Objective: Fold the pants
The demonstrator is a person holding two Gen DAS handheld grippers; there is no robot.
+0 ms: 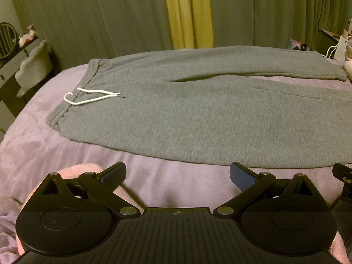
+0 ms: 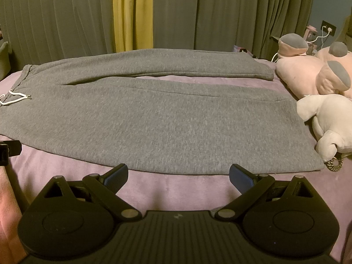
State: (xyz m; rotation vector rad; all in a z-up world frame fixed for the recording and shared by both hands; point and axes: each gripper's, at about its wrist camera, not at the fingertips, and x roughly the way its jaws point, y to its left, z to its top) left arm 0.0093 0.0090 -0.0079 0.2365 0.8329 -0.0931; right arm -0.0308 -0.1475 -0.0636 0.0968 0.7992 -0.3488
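You have one pair of thick grey fleece sweatpants (image 2: 154, 118) lying flat and unfolded across the mauve plush bedspread (image 1: 72, 154), waistband and white drawstring (image 1: 92, 98) to your left, two legs running right. Both tools, your left gripper (image 1: 177, 176) and right gripper (image 2: 178, 177), hang spread wide and empty just short of the near edge. The fabric looks soft, floppy and fairly heavy, so pinch the near leg's outer seam, one gripper by the waistband, one by the cuff.
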